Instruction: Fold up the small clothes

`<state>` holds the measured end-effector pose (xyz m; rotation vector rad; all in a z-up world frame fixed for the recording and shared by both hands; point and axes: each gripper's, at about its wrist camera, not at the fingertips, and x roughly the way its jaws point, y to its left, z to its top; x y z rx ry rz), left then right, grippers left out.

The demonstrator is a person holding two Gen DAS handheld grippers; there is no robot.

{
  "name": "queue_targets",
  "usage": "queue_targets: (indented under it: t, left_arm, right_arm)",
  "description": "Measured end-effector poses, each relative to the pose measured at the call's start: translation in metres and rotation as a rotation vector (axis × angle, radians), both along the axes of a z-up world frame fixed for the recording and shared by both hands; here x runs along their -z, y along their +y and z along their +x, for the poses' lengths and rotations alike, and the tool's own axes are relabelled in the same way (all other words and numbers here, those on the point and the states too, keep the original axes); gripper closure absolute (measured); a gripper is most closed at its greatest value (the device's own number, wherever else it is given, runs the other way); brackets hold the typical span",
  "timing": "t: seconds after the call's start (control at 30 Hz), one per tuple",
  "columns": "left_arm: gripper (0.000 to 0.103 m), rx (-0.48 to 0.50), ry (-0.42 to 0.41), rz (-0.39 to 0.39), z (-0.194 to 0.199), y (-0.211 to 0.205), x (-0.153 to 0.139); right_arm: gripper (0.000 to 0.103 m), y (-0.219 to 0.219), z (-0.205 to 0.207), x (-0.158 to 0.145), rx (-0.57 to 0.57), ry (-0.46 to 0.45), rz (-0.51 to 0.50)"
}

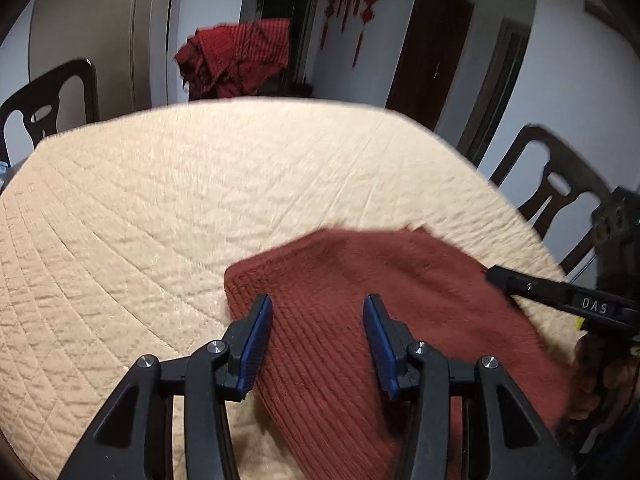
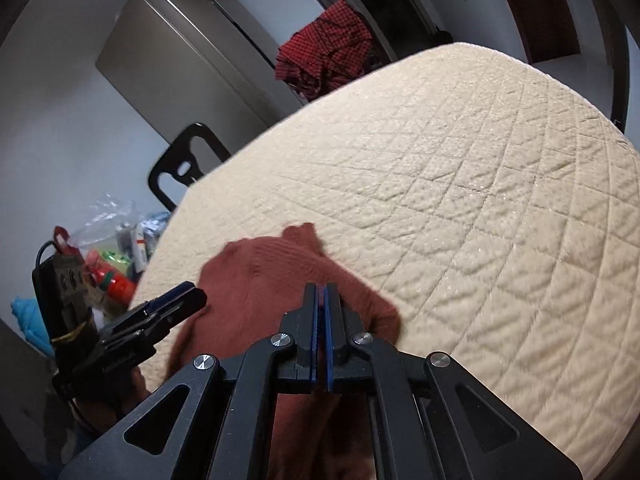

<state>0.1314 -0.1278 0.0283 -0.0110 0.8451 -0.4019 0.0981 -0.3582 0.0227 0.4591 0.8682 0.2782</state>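
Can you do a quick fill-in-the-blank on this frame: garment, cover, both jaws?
1. The garment on the quilted cover is coloured ____.
2. The left gripper has its jaws ____.
3. The right gripper has its jaws ____.
4. The checked cloth beyond the table is red and ____.

Missing words: rust red; open; shut; black.
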Motion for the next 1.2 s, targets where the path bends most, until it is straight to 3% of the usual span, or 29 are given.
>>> queue_targets:
  t: [0.1,0.23,0.4,0.6,0.83,0.93,1.2]
  left_arm:
    - [0.053,0.002,-0.012,0.005,-0.003,0.000,0.004]
    - [0.053,-0.001,-0.008,-0.010,-0.009,0.008,-0.001]
    - [0.053,0.039,-0.063,-0.034,-0.040,0.019,-0.023]
    - [0.053,0.124,-0.090,-0.049,-0.083,0.020,-0.039]
    - [0.064,0.196,-0.044,-0.021,-0.115,0.008,-0.023]
    - [0.065,0.179,-0.024,-0.005,-0.114,0.008,-0.012]
    - [0.065,0.164,-0.065,0.032,-0.117,0.002,-0.006]
  right_arm:
    - [0.102,-0.003,-0.001,0.007,-0.003,-0.009,0.020]
    - [0.101,-0.003,-0.012,-0.005,-0.005,-0.024,-0.013]
    - [0.100,0.008,-0.050,-0.036,-0.077,-0.141,-0.057]
    - [0.100,0.027,-0.096,-0.052,-0.173,-0.195,-0.112]
    - [0.100,0.028,-0.108,-0.026,-0.183,-0.111,-0.190]
    - [0.103,0.023,-0.104,-0.013,-0.149,-0.069,-0.207]
    - [0.103,0.020,-0.100,-0.006,-0.145,-0.065,-0.196]
